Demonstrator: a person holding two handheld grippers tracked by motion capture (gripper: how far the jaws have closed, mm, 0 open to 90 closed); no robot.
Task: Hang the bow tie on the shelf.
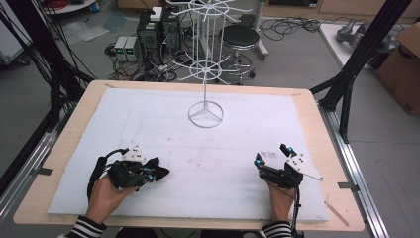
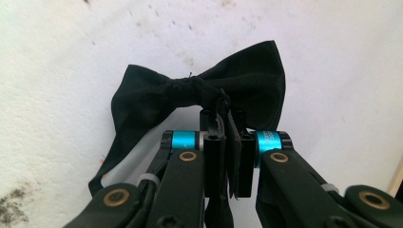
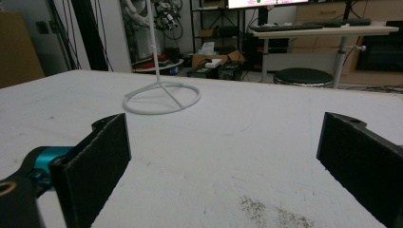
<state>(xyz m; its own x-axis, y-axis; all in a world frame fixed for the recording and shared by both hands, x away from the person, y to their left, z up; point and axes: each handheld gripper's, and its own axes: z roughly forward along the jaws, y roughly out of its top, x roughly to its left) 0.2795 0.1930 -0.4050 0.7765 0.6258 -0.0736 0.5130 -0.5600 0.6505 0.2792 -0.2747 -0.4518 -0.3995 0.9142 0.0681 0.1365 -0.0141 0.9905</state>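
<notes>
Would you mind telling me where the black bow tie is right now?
The bow tie lies on the white mat at the table's near left, clamped at its knot by the left gripper, well short of the white rack.

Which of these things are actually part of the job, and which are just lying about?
Likely in use:
- black bow tie, pinched in the left claw
- white wire rack on the table
- right claw, open, holding nothing

Just lying about:
- stool
- cardboard box
- computer boxes on the floor
</notes>
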